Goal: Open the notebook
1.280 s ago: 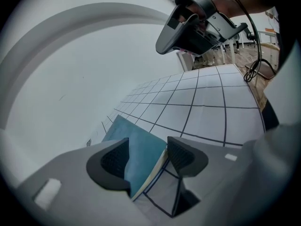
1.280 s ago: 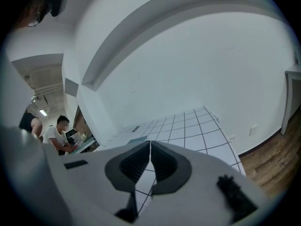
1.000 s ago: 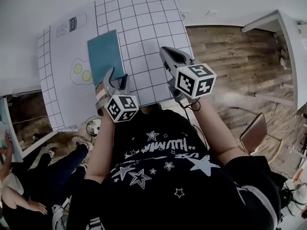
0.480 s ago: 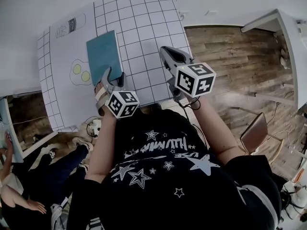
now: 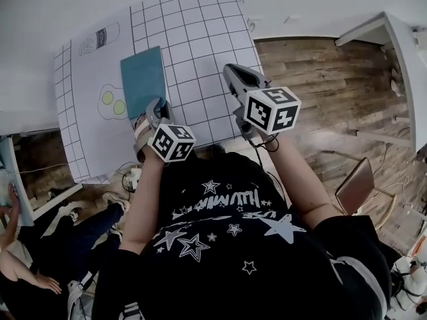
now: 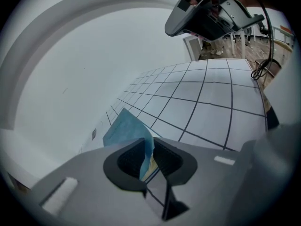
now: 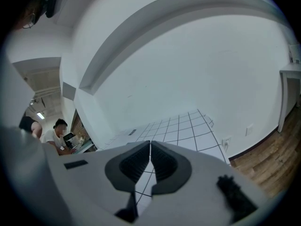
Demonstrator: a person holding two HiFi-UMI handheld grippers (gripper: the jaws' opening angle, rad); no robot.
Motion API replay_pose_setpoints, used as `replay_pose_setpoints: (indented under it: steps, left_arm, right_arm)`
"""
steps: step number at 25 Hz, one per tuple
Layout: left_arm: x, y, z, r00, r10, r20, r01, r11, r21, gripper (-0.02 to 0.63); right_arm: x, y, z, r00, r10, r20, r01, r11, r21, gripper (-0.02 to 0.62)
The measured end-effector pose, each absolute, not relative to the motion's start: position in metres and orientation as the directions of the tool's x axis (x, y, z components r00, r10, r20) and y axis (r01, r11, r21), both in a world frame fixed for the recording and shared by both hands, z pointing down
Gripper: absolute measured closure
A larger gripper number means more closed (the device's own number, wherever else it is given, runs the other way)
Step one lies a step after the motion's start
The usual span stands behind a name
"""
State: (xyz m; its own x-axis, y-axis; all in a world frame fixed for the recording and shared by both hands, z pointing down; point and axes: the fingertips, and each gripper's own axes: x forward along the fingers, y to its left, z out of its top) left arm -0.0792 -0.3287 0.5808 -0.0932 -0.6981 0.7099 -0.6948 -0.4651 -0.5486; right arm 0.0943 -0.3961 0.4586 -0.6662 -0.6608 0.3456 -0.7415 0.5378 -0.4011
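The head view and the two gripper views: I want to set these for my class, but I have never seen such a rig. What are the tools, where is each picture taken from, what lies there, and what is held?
There is no robot here. A person holds a two-jaw tool in each hand, and the cubes with square markers are part of those tools. The head view comes from a camera on the person's head, looking down. Each gripper view comes from a camera on that tool, looking along its jaws. In front lies a gridded sheet with a teal notebook on it. The left gripper has just been closing and now pinches the edge of the notebook's cover. The right gripper hovers beside it, jaws together and empty.
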Motion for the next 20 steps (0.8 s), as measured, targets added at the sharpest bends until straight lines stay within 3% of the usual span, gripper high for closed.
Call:
replay_pose_setpoints:
  steps: [12,20]
  left_arm:
    - [-0.1,-0.328,0.532,-0.133,-0.753,0.645,-0.822,-0.28,-0.496,0.563]
    - [-0.134,-0.311,0.493,-0.111,-0.789,0.604,-0.936,-0.122,-0.331,0.565]
  right_arm:
    - [0.086,-0.382,0.455,-0.722,-0.611,0.326,-0.689,0.591,-0.419,0.578]
    - [0.052,-0.381,0.445,-0.763,-0.571,0.303,-0.645,0.645,-0.409,0.578]
